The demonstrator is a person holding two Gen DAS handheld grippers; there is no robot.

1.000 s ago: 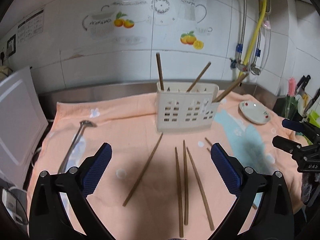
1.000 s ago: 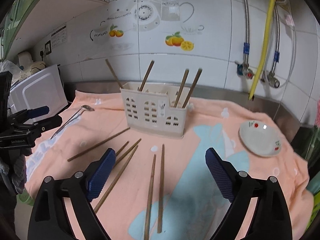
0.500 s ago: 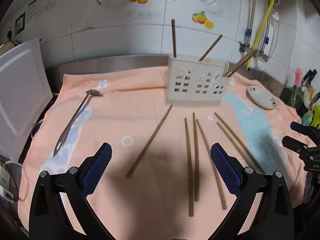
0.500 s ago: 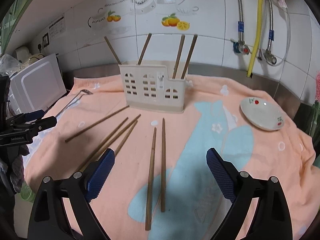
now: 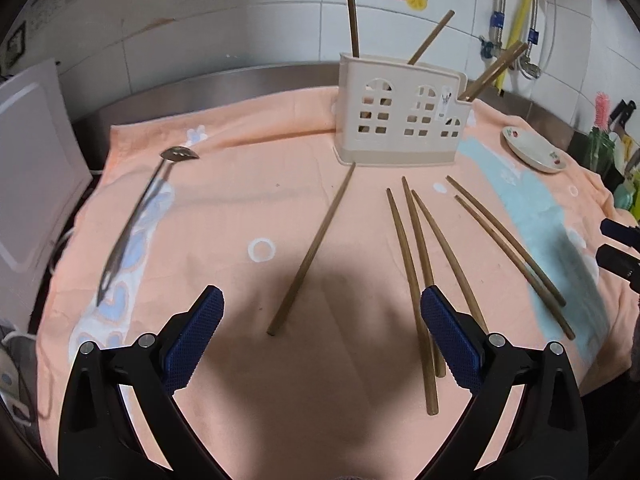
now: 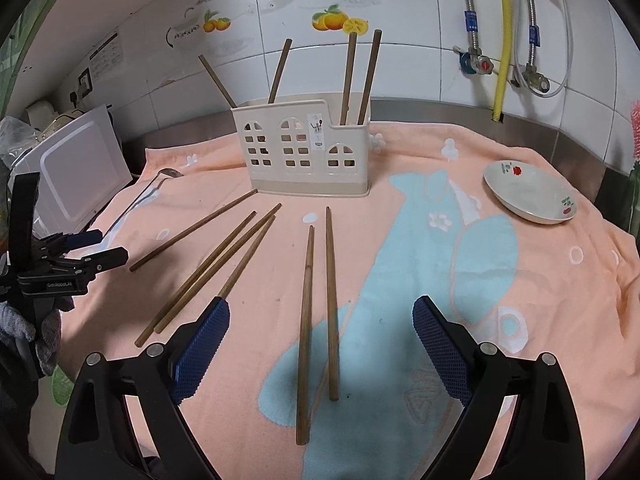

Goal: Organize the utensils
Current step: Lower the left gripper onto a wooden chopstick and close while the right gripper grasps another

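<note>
A cream utensil holder (image 5: 400, 120) (image 6: 308, 156) stands at the back of the peach towel with several wooden chopsticks upright in it. Several more chopsticks lie loose on the towel. A single one (image 5: 314, 252) lies just ahead of my left gripper (image 5: 322, 336), which is open and empty above the towel. A pair (image 6: 318, 304) lies between the jaws of my right gripper (image 6: 322, 348), also open and empty. A metal slotted ladle (image 5: 136, 216) lies at the left.
A small white dish (image 6: 528, 196) sits at the right on the towel (image 6: 480, 280). A white appliance (image 5: 28, 184) stands at the left edge. Tiled wall and pipes (image 6: 502, 40) lie behind. The left gripper also shows in the right wrist view (image 6: 96, 248).
Both grippers have dropped lower and moved in toward the loose chopsticks, tilting down at the towel. Nothing has been picked up.
</note>
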